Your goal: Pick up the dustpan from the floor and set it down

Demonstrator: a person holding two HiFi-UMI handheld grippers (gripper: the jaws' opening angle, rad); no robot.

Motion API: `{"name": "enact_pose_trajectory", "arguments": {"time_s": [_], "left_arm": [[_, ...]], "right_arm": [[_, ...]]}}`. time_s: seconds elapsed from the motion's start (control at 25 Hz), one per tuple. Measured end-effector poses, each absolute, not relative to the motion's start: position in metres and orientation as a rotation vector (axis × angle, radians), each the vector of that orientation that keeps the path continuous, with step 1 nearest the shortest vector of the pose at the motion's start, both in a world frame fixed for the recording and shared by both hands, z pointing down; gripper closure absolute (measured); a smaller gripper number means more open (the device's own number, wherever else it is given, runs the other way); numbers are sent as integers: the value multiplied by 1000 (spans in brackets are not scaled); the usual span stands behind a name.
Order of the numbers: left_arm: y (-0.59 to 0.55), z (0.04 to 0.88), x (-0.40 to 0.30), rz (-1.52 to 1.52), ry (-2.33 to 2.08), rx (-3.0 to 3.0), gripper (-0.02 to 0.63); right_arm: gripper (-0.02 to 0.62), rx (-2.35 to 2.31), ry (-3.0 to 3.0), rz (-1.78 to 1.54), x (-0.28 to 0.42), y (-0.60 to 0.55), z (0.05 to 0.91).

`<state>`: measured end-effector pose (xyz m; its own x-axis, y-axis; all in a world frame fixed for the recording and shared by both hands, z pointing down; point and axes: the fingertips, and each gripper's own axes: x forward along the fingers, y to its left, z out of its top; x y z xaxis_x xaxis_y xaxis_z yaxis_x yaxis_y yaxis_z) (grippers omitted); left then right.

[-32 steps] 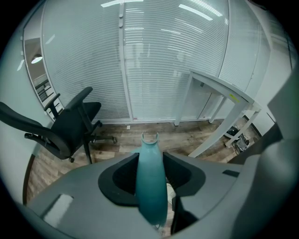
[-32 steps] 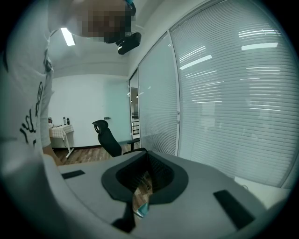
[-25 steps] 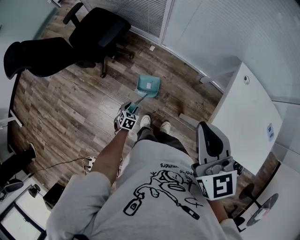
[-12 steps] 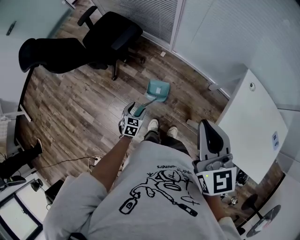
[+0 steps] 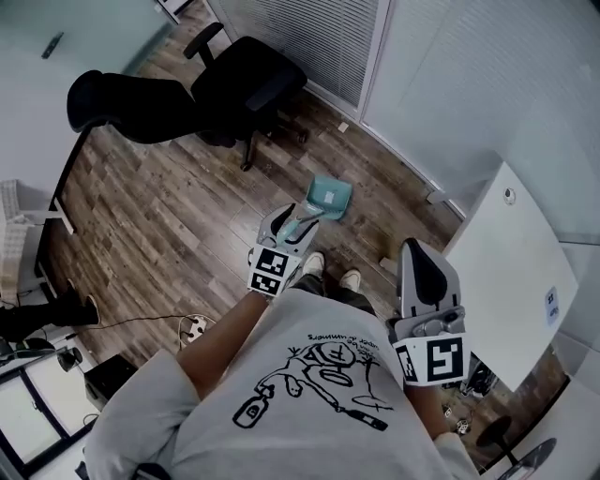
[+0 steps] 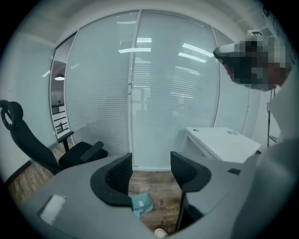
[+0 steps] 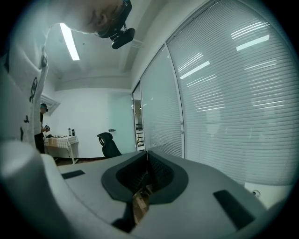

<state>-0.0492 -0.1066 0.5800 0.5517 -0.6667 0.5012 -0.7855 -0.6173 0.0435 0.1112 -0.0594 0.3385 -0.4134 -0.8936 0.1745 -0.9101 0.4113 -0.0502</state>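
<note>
The teal dustpan (image 5: 330,197) lies flat on the wooden floor, just ahead of the person's shoes (image 5: 314,265). My left gripper (image 5: 291,223) hangs well above it, open, its jaws having widened in the last second; nothing is between them. In the left gripper view the dustpan (image 6: 141,204) shows far below the spread left gripper (image 6: 152,168). My right gripper (image 5: 420,255) is held at waist height on the right, jaws shut with nothing in them. The right gripper view shows the right gripper (image 7: 147,164) closed, pointing at the blinds.
Two black office chairs (image 5: 234,84) stand at the back left. A white desk (image 5: 511,244) is at the right. A glass wall with blinds (image 5: 309,28) runs behind the dustpan. A power strip and cable (image 5: 192,326) lie on the floor at the left.
My left gripper has risen away from the dustpan's handle with its jaws wider. The dustpan stays on the floor. The right gripper has hardly moved.
</note>
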Motion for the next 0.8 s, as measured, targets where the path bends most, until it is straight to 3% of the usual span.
{"name": "enact_pose_trajectory", "arguments": {"time_s": [0.48, 0.8], "left_arm": [[-98, 386, -2, 186, -1180, 2714, 379], [-80, 319, 6, 23, -1179, 2818, 479]], "right_arm": [[591, 1620, -2569, 148, 115, -56, 317], [591, 1634, -2569, 135, 119, -52, 312]]}}
